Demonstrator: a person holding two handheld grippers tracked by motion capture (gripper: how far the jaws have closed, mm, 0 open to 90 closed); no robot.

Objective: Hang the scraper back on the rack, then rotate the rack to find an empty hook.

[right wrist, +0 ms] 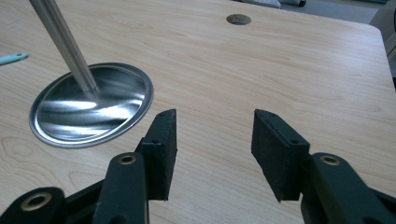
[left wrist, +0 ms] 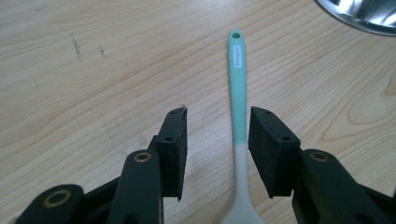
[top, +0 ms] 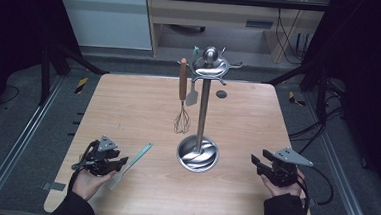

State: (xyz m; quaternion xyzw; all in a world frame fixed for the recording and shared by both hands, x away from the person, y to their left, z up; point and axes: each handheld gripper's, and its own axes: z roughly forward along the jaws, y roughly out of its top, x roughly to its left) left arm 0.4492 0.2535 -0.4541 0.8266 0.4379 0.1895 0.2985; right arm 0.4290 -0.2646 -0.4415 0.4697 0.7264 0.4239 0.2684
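Spatula [top: 134, 160], mint green at the handle and white toward the blade, lies flat on the bench [top: 128, 108] in the lower left of the high view, its handle end with the hanging hole pointing up and right toward the stand. The left gripper [top: 116, 164] sits low over it at the lower left, held in the person's left hand [top: 88, 181]. In the left gripper view the spatula [left wrist: 238, 107] runs up the middle of the frame between the two black jaws, where the green meets the white; the jaws stand partly apart, with a gap showing on each side of the handle, so the pads do not press on it.

At the centre of the high view stands a metal utensil stand [top: 201, 113] with a round shiny base [top: 197, 154] and a ring of hooks at the top. A whisk [top: 182, 102] with a brown handle hangs from its left side, and a small pale spatula [top: 193, 92] hangs just beside it.

At the lower right the right gripper [top: 256, 163] rests near the bench edge in the person's right hand [top: 280, 185]. In the right gripper view its jaws stand wide with bare wood between them, and the base [right wrist: 91, 105] lies at the left of the frame, well apart from them.
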